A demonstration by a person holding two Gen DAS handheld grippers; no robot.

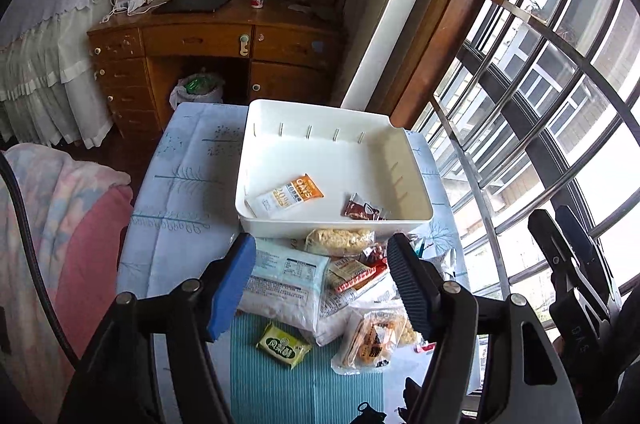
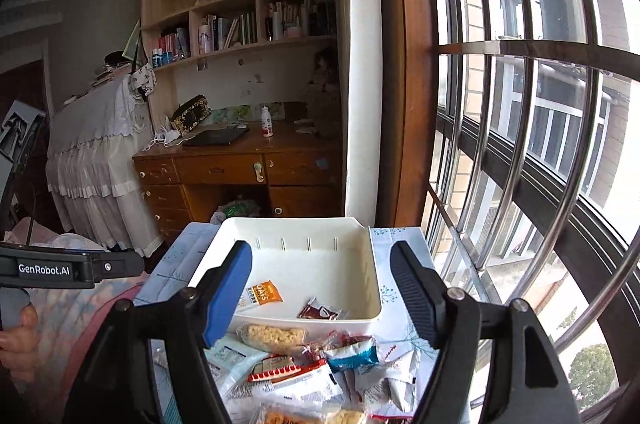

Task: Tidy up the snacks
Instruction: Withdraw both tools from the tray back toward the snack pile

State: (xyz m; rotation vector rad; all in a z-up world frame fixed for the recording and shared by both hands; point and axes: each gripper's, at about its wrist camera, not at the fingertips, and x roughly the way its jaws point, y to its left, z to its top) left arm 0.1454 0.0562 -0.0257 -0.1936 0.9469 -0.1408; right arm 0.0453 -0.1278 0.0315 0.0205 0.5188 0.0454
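Note:
A white bin (image 1: 404,159) (image 2: 370,272) stands on a small table and holds an orange-and-white oat packet (image 1: 286,197) (image 2: 260,295) and a dark red packet (image 1: 364,209) (image 2: 320,312). A pile of snack packets lies on the near side of the bin: a rice bar (image 1: 340,240) (image 2: 276,336), a large white pack (image 1: 280,284), a green packet (image 1: 282,344), a blue packet (image 2: 354,352). My left gripper (image 1: 322,264) is open and empty above the pile. My right gripper (image 2: 320,276) is open and empty over the bin's near edge.
The table has a light blue cloth (image 1: 180,191) and a striped teal mat (image 1: 280,392). A barred window (image 1: 540,83) is close on the right. A pink blanket (image 1: 48,232) lies at the left. A wooden desk (image 1: 216,43) stands beyond.

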